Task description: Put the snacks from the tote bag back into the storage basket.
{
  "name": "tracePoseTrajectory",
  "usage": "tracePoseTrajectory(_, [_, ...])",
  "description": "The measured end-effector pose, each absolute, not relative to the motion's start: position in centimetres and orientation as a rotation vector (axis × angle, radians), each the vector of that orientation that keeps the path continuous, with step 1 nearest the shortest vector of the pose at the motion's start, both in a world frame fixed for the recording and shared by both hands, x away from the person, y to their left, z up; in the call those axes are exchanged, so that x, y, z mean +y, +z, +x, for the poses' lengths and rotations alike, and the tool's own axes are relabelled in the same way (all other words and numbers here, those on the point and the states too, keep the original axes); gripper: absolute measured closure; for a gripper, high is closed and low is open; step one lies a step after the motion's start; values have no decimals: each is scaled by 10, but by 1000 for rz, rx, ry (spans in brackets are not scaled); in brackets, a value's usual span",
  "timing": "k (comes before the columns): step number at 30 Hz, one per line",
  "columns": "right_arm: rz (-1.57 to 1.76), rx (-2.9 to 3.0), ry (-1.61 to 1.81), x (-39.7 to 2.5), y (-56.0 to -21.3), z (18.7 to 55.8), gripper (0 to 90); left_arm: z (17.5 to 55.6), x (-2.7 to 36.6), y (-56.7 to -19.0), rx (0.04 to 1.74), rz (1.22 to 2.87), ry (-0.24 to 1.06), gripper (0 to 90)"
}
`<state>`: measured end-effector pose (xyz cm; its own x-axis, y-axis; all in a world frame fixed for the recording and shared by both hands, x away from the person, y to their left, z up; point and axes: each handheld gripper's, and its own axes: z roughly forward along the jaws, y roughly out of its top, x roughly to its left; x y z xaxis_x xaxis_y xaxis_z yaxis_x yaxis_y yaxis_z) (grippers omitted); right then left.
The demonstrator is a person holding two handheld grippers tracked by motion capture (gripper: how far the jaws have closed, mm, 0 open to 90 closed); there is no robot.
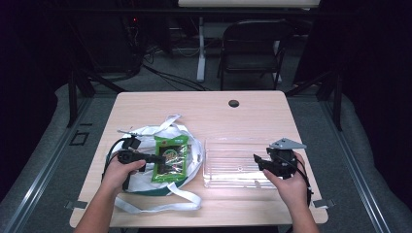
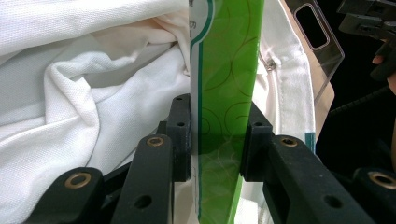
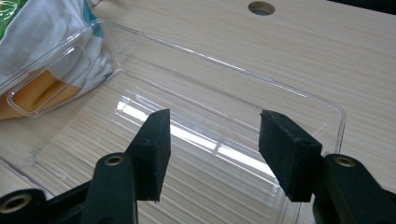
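Observation:
A green snack packet (image 1: 170, 158) lies on top of a white cloth bag (image 1: 145, 182) at the table's left. My left gripper (image 1: 156, 159) comes in from the packet's left side. In the left gripper view the left gripper (image 2: 218, 140) is shut on the green snack packet (image 2: 229, 70), one black pad on each face, with the white cloth bag (image 2: 93, 93) behind. A clear plastic tray (image 1: 228, 145) sits right of the bag. My right gripper (image 1: 257, 159) hovers at its right end. Seen up close, the right gripper (image 3: 219, 149) is open above the empty clear plastic tray (image 3: 299, 93).
The bag's long white straps (image 1: 160, 204) trail toward the table's front edge. A round cable hole (image 1: 233, 103) is in the far part of the wooden table (image 1: 204, 109). A dark folding chair (image 1: 252, 48) stands beyond the table.

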<state>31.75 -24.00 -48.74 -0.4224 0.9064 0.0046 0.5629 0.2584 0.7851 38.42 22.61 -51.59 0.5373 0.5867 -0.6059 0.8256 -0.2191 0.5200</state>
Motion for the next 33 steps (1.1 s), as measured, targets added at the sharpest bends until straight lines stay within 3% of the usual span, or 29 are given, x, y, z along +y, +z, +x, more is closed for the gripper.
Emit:
tracePoseTrajectory(19, [1344, 2076, 1020, -242, -488, 318, 436, 383, 231, -512, 1129, 1986, -362, 719])
tracePoseTrajectory(33, [1315, 2084, 1014, -240, -488, 318, 436, 380, 239, -496, 1062, 1921, -222, 721])
